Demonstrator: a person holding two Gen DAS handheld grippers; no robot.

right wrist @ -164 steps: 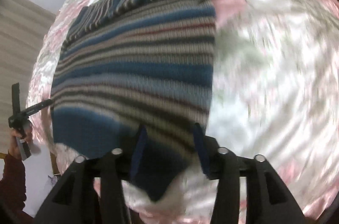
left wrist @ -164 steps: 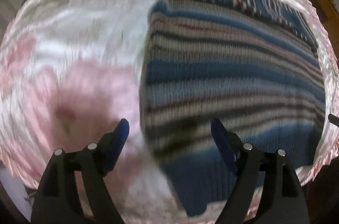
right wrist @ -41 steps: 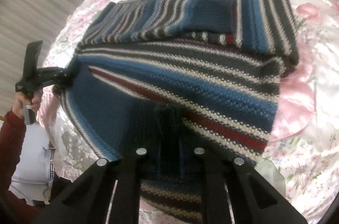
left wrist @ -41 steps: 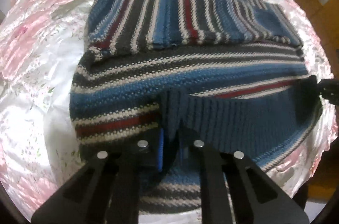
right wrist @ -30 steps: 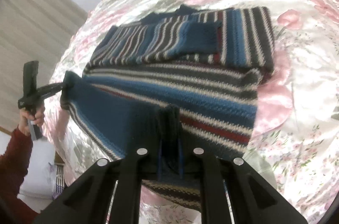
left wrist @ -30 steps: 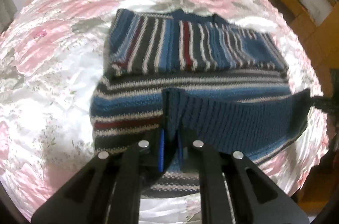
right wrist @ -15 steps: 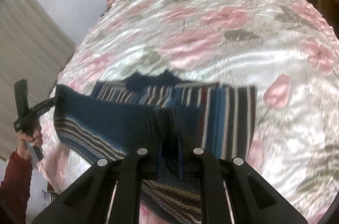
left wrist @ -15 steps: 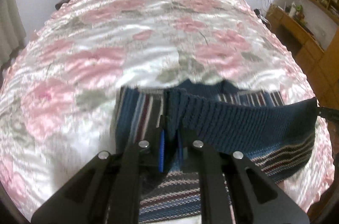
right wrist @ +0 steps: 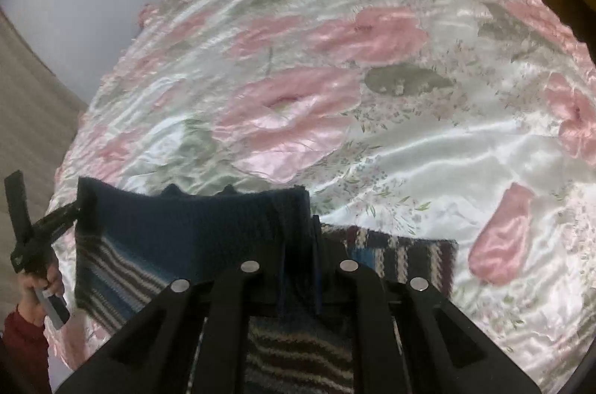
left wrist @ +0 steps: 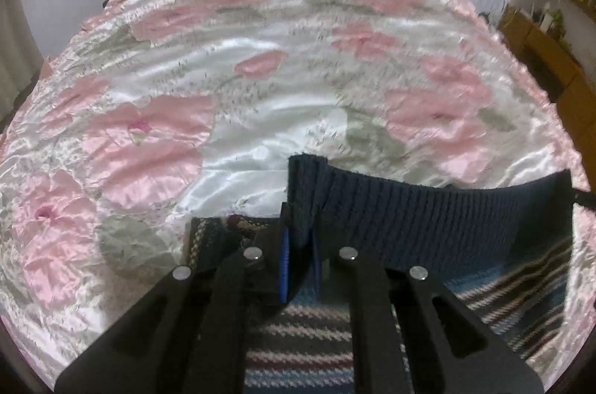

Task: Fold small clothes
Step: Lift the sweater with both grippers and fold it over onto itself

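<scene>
Over the floral bedspread [left wrist: 260, 66], each gripper [left wrist: 298, 256] [right wrist: 298, 267] pinches the sweater [left wrist: 428, 219] hem, stretched crosswise.

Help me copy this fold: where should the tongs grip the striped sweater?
Grip the striped sweater by its ribbed navy hem, one corner per tongs, coming from the near edge. Left tongs and right tongs are pinching there now, hem taut between them.
</scene>
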